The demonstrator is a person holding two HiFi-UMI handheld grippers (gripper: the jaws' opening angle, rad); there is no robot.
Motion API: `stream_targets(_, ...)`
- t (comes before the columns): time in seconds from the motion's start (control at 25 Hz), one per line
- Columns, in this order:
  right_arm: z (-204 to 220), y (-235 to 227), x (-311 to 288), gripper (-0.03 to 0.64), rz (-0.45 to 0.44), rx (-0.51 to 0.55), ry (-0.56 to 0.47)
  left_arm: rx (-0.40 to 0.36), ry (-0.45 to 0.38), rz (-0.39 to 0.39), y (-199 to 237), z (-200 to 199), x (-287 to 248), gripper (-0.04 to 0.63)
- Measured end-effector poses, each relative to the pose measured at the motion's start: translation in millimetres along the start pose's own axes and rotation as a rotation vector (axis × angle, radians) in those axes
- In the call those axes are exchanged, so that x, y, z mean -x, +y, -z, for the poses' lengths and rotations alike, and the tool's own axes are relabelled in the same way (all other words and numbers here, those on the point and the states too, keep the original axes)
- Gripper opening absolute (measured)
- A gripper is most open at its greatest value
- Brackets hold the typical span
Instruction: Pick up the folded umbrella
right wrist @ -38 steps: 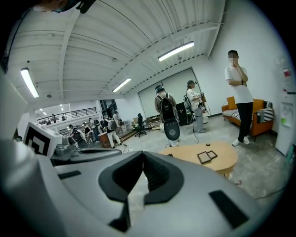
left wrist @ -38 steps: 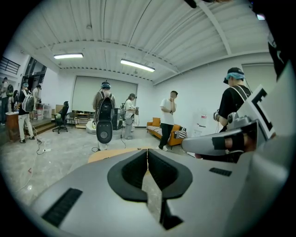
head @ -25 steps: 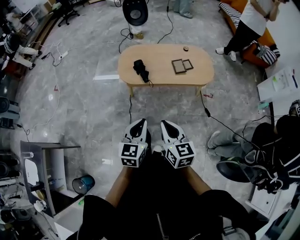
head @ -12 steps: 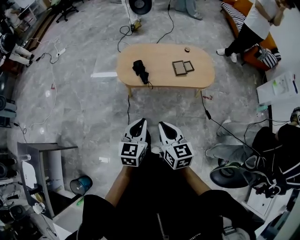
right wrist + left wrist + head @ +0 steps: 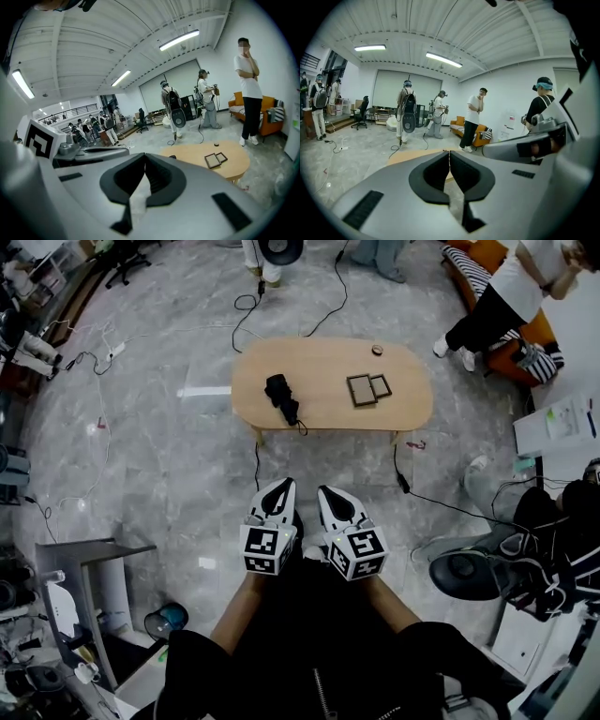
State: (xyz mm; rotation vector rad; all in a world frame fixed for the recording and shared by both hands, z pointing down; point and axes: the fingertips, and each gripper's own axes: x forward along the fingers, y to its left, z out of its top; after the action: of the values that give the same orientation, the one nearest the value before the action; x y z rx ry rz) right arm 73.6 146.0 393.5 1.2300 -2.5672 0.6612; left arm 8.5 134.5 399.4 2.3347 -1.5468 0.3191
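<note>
The fingers of the left gripper (image 5: 449, 153) are seen pressed together, tip against tip, with nothing between them. The fingers of the right gripper (image 5: 145, 154) are likewise closed on each other, and nothing is held. In the head view both grippers are held side by side, just apart, close in front of the person's body, with their tips pointed toward the far table. A marker cube (image 5: 269, 550) is carried on the near end of the left one and a second cube (image 5: 359, 552) on the right one. Grey marbled floor (image 5: 169, 456) is seen between the grippers and the table, so both are well apart from the task's thing.

The folded umbrella (image 5: 280, 396) is found lying on the left part of a low oval wooden table (image 5: 412, 404). It is black and compact, with a thin strap or cord trailed toward the table's near edge. To its right, on the same top, two dark picture frames (image 5: 361, 390) are laid touching each other, and a small round object (image 5: 377, 350) is set near the far edge. Black cables (image 5: 256, 460) are run across the floor by the table's legs. At the far right a standing person (image 5: 506, 296) in a white top is seen beside an orange sofa (image 5: 542, 322).
</note>
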Motion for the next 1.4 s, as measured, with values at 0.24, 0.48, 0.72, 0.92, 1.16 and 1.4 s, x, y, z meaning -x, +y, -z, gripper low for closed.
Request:
stream_targets(0.24,-24.8,-12.3,-44.5,0.011,0.017,-0.004,0.006,0.001,0.01,0.023,34.2,-18.6,-37.4,0.015)
stream_targets(0.48,-45.8,-13.3,-83.7,0.011,0.035,-0.003,0.002,0.0,0.004,0.046,70.7,-34.5,-59.1,0.015)
stream_targets(0.72,-67.9,-18.0,-127.8,0.011,0.047,-0.004,0.003,-0.008,-0.005,0.06,108.2,-54.2,-86.2,0.017)
stream_targets(0.92,-81.5,-19.3,-162.2,0.011,0.048,-0.005,0.006,-0.001,0.003,0.059,139.6,-62.2,-105.9,0.017)
stream_targets(1.16,-83.2,-23.1,-184.6,0.011,0.07,-0.021,0.022,-0.011,0.013,0.078,160.7,-65.4,-124.1,0.017)
stream_targets(1.4,-76.6,-27.5,-187.6,0.011,0.092,-0.046,0.028,0.009,0.044,0.101,164.3,-57.6,-133.8,0.121)
